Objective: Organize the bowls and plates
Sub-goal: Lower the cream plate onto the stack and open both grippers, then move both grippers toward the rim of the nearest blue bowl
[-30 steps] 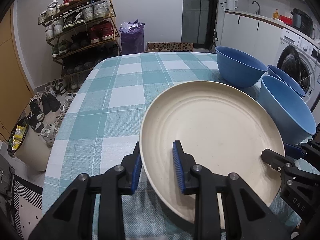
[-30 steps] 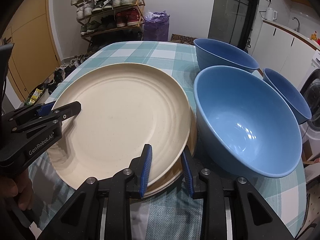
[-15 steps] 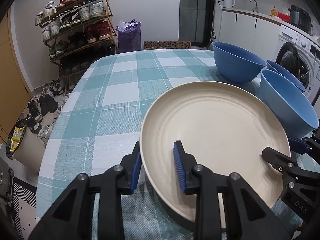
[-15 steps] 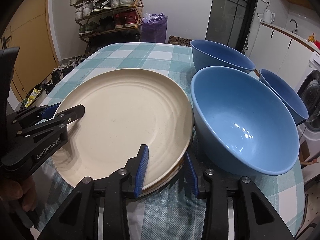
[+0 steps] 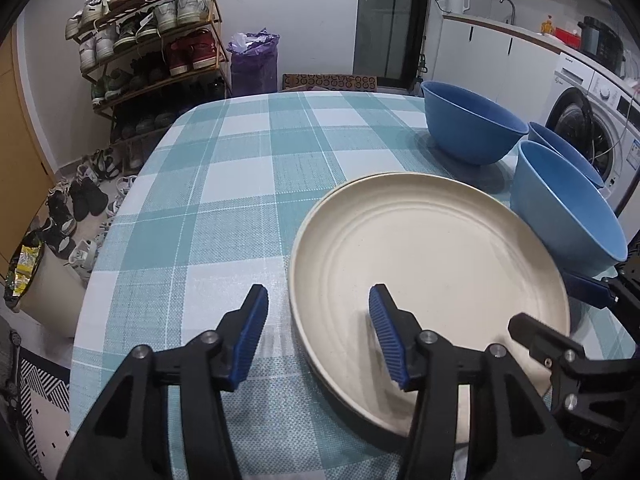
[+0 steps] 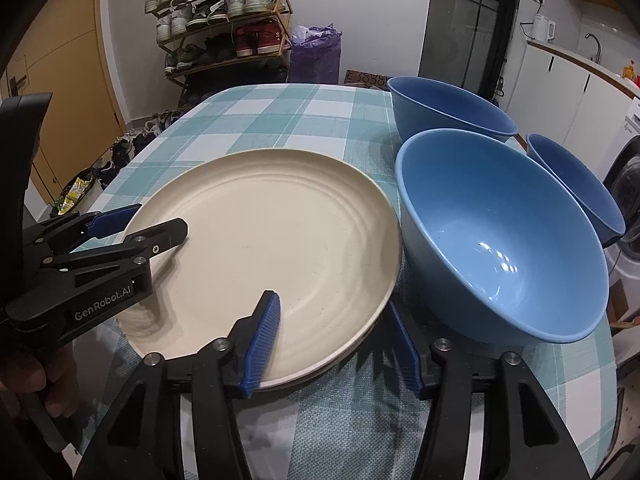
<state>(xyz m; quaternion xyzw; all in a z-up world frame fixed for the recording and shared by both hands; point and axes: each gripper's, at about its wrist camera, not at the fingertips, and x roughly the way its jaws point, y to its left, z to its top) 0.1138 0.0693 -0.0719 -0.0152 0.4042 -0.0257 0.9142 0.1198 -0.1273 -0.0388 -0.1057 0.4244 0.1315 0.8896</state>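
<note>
left wrist view: the left gripper (image 5: 318, 320) is spread wide, one blue-padded finger over the checked tablecloth (image 5: 224, 184), the other above the plate's inner face; it grips nothing.
right wrist view: the right gripper (image 6: 336, 336) also stands wide, its fingers straddling the near rim of the plates without pinching them.
plates: a cream plate (image 6: 272, 240) lies flat on the table on top of a second cream plate, whose edge shows just beneath the rim; together they make a stack (image 5: 432, 256) between the two grippers.
nearest bowl: a light blue bowl (image 6: 504, 240) stands upright just beside the stack, on its right; whether it touches the plates cannot be told.
other bowls: a darker blue bowl (image 6: 448, 108) sits beyond it on the cloth, and a third blue bowl (image 6: 576, 184) stands near the table's right edge.
surroundings: a shoe rack (image 5: 152, 40) stands against the far wall, a purple bag (image 5: 254, 62) beside it, and a washing machine (image 5: 592, 120) at right.
</note>
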